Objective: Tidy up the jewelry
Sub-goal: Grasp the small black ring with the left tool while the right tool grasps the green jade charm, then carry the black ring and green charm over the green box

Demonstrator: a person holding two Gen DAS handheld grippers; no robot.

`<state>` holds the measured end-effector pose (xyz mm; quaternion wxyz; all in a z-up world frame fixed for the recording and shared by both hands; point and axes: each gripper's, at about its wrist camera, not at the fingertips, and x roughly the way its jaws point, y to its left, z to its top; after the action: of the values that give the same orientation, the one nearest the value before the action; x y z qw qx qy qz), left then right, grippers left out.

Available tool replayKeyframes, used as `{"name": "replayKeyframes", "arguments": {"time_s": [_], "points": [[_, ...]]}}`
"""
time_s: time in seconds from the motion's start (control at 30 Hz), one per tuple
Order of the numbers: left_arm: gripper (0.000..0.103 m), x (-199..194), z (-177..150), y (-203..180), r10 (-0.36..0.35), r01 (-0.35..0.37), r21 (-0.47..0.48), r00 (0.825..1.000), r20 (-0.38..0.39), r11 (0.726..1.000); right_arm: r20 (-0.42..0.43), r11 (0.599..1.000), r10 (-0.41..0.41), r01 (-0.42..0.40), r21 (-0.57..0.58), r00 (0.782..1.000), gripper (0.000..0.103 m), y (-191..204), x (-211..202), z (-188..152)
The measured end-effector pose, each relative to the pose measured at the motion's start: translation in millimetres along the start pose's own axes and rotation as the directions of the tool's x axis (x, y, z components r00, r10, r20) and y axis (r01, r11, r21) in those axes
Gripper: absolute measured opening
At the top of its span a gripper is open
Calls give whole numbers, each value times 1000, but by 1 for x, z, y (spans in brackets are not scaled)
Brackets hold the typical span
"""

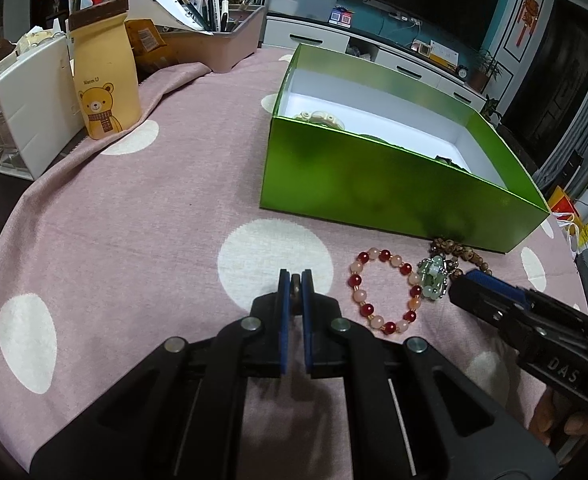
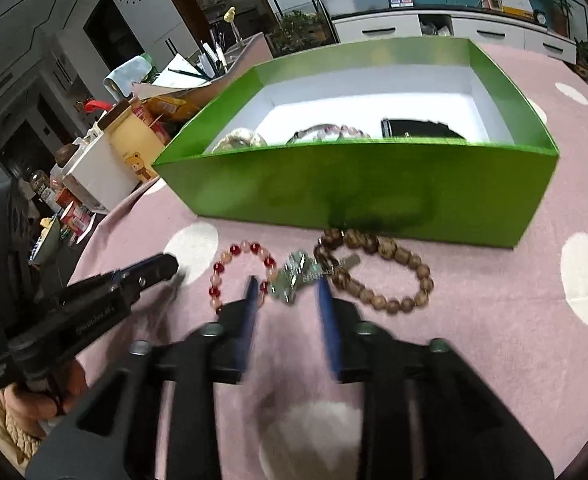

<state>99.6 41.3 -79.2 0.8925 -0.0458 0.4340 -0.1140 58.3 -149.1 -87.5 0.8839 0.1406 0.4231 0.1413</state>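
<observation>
Pink cloth with large cream dots (image 1: 134,208) covers the counter, and a glossy green box (image 1: 373,188) with a white interior sits open on it; behind the box runs a teal wall with a white cabinet. Just in front of the box lie three pieces: a red and pink bead bracelet (image 1: 385,292), a pale green charm with silver fittings (image 1: 433,278), and a brown wooden bead bracelet (image 2: 377,276). The charm lies between the two bracelets and touches or overlaps both. The left hand-held gripper (image 1: 295,280) has its blue pads drawn narrow around a small dark object I cannot identify, just left of the red and pink bracelet. The right hand-held gripper (image 2: 288,286) stands wide open, its blue fingers either side of the charm; whether they touch it I cannot tell, as that view is blurred. Only the right wrist view shows the wooden bracelet whole and the box contents: a pale bracelet (image 2: 240,138), a string of pinkish beads (image 2: 333,132) and a dark band (image 2: 421,128); the left wrist view alone shows clearly a yellow bear bottle (image 1: 104,76) and a white drawer unit (image 1: 26,108) at the cloth's far left edge.
</observation>
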Motion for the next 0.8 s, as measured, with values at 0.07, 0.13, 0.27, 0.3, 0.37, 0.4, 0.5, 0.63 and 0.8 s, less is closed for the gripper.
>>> {"name": "replayKeyframes", "arguments": {"time_s": [0.07, 0.13, 0.27, 0.3, 0.37, 0.4, 0.5, 0.63, 0.8], "points": [[5, 0, 0, 0, 0, 0, 3, 1000, 1, 1000, -15, 1000, 11, -11, 6, 1000, 36, 2, 8, 4], [5, -1, 0, 0, 1, -1, 4, 1000, 2, 1000, -21, 1000, 7, -7, -2, 1000, 36, 6, 15, 8], [5, -1, 1, 1, 0, 0, 2, 1000, 3, 1000, -25, 999, -23, 23, -26, 999, 24, 10, 21, 11], [5, -1, 1, 1, 0, 0, 1, 1000, 4, 1000, -27, 999, -34, 33, -30, 999, 23, 10, 23, 11], [5, -1, 2, 1, -2, 2, 0, 1000, 4, 1000, -37, 999, -46, 45, -27, 998, 18, 7, 26, 11], [5, -1, 2, 1, -3, 3, -1, 1000, 3, 1000, -35, 998, -54, 53, -39, 998, 15, 6, 26, 11], [5, -3, 2, 0, -3, 3, 1, 1000, 4, 1000, -22, 995, -69, 67, -72, 997, 13, 9, 24, 10], [5, -11, 3, -1, -8, 8, 2, 1000, 17, 1000, 12, 996, -45, 46, -77, 999, 13, 11, 10, 10], [5, -28, 6, -4, -12, 11, 8, 999, 46, 1000, 68, 997, -20, 25, -76, 998, 13, 10, -22, 11]]}}
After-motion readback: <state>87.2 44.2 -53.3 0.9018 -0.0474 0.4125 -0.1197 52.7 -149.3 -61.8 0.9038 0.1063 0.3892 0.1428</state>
